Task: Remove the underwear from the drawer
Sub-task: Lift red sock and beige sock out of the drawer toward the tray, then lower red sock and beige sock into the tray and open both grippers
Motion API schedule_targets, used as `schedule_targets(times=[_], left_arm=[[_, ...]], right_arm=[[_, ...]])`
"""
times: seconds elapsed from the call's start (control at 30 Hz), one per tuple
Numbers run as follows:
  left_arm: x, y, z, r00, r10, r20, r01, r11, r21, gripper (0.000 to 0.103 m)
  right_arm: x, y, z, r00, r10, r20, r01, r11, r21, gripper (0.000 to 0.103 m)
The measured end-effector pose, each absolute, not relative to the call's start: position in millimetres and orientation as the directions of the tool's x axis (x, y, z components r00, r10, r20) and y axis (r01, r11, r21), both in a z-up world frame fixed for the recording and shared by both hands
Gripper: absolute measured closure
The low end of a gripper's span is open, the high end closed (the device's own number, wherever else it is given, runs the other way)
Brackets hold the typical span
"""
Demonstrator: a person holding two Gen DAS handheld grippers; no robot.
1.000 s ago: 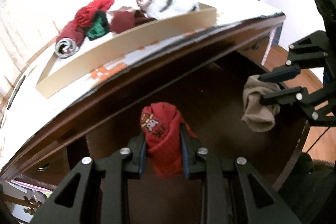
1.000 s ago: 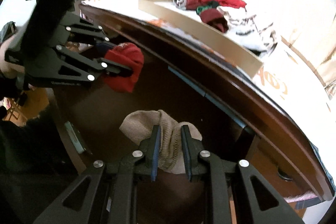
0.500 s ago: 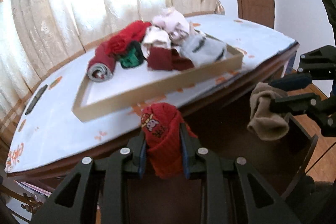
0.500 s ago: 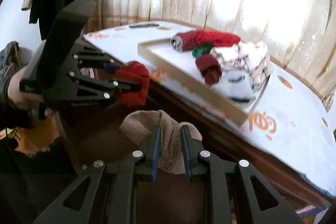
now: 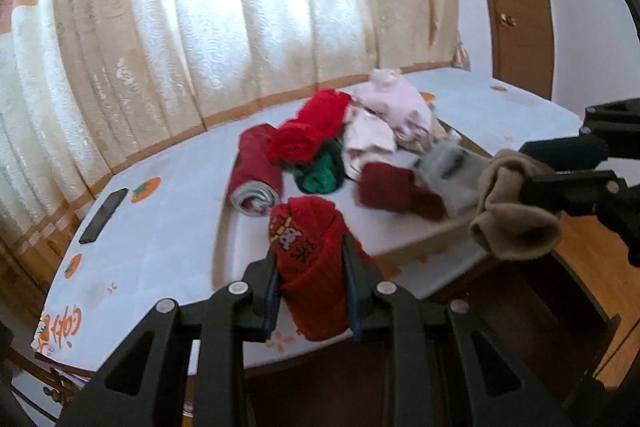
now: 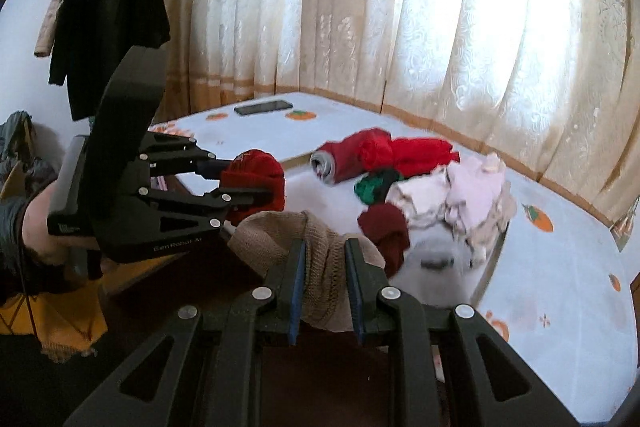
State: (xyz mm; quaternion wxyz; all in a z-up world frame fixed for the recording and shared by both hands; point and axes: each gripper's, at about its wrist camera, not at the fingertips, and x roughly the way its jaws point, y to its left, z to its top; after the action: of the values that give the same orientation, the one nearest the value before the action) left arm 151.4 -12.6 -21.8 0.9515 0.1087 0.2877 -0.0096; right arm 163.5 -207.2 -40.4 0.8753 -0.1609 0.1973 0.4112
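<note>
My left gripper (image 5: 310,247) is shut on a rolled red knit piece (image 5: 308,251) with a white and yellow pattern, held above the near edge of the table. My right gripper (image 6: 325,247) is shut on a beige knit piece (image 6: 316,259). In the left wrist view the right gripper (image 5: 536,167) shows at the right with the beige piece (image 5: 516,219) hanging from it. In the right wrist view the left gripper (image 6: 244,175) shows at the left, holding the red piece (image 6: 256,179). The dark open drawer (image 5: 520,315) lies below both.
A shallow wooden tray (image 5: 424,243) on the white tablecloth (image 5: 160,227) holds several rolled garments: red (image 5: 312,131), green (image 5: 320,175), maroon (image 5: 396,187), pink (image 5: 392,103), grey. A black phone (image 5: 103,210) lies at the table's left. Curtains hang behind. A dark coat (image 6: 108,27) hangs on the wall.
Both grippers have risen out of the drawer with their pieces still held. The view has tilted up from the drawer interior to the tabletop and tray.
</note>
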Motion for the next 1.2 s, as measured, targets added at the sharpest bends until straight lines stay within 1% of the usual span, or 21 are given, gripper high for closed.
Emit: schedule_targets(times=[0.27, 0.47, 0.6, 0.8, 0.97, 1.0, 1.07, 1.1, 1.13, 1.17, 1.2], left_arm=[[171, 2, -11, 0.851, 0.083, -0.519, 0.025, 0.980, 0.198, 0.078], [194, 9, -14, 0.842, 0.102, -0.530, 0.005, 0.980, 0.197, 0.078], [213, 17, -21, 0.819, 0.099, -0.565, 0.001, 0.985, 0.175, 0.078], [238, 34, -42, 0.767, 0.065, -0.639, -0.002, 0.995, 0.099, 0.078], [245, 39, -55, 0.740, 0.057, -0.670, -0.005, 0.997, 0.080, 0.077], [247, 40, -58, 0.734, 0.057, -0.676, -0.003, 0.997, 0.081, 0.075], [248, 42, -60, 0.737, 0.065, -0.673, -0.016, 0.997, 0.079, 0.067], [248, 42, -60, 0.736, 0.060, -0.674, -0.012, 0.997, 0.075, 0.066], [248, 42, -60, 0.735, 0.057, -0.675, -0.008, 0.997, 0.075, 0.065], [247, 40, -60, 0.736, 0.059, -0.675, -0.002, 0.996, 0.086, 0.061], [247, 39, -60, 0.736, 0.063, -0.674, 0.001, 0.996, 0.093, 0.055]], right_arm=[[184, -190, -30, 0.598, 0.669, -0.441, -0.772, 0.629, -0.093, 0.082], [206, -175, -27, 0.608, 0.662, -0.438, -0.755, 0.653, -0.063, 0.082], [223, -166, -29, 0.607, 0.656, -0.449, -0.747, 0.664, -0.039, 0.081], [246, -146, -44, 0.579, 0.640, -0.505, -0.744, 0.668, -0.007, 0.081], [258, -136, -60, 0.564, 0.620, -0.545, -0.740, 0.672, -0.001, 0.081], [261, -135, -63, 0.563, 0.615, -0.551, -0.737, 0.676, 0.001, 0.081], [266, -133, -68, 0.558, 0.611, -0.562, -0.736, 0.677, 0.006, 0.081], [268, -132, -70, 0.557, 0.611, -0.563, -0.734, 0.679, 0.010, 0.080], [269, -132, -71, 0.558, 0.611, -0.561, -0.733, 0.680, 0.013, 0.077], [270, -132, -71, 0.560, 0.611, -0.560, -0.731, 0.682, 0.013, 0.074], [269, -131, -71, 0.560, 0.609, -0.562, -0.730, 0.683, 0.012, 0.069]])
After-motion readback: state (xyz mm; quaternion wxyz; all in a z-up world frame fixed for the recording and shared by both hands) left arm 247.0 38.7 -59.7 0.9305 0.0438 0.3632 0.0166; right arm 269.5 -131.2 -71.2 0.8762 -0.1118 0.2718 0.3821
